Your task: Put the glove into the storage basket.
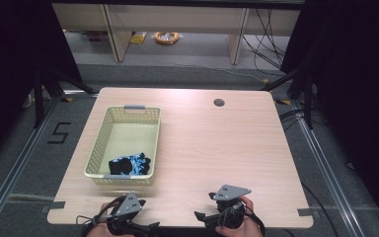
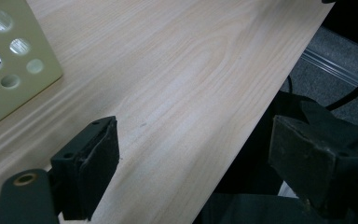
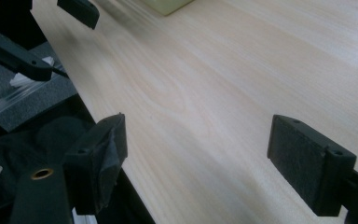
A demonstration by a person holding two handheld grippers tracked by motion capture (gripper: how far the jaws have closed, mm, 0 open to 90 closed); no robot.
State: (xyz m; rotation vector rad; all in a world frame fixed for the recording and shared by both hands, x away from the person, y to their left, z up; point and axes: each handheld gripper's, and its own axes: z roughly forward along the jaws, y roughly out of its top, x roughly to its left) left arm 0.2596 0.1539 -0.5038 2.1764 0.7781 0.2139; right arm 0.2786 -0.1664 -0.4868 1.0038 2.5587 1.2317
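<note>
Both hand-held grippers parked at near worktop [image 1: 217, 143] edge, left [image 1: 154, 226] and right [image 1: 200, 216] jaws spread, empty. Blue-black glove [image 1: 130, 165] sits in perforated basket [image 1: 128, 114], likely stowed.

A single legible mark is showing: the numeral "5" [image 1: 59, 133], formed in black tape strips, is lying on the grey floor [image 1: 24, 148] to the left of the table [image 1: 217, 148], near its far-left corner. No other text, label or brand is reading clearly.
</note>
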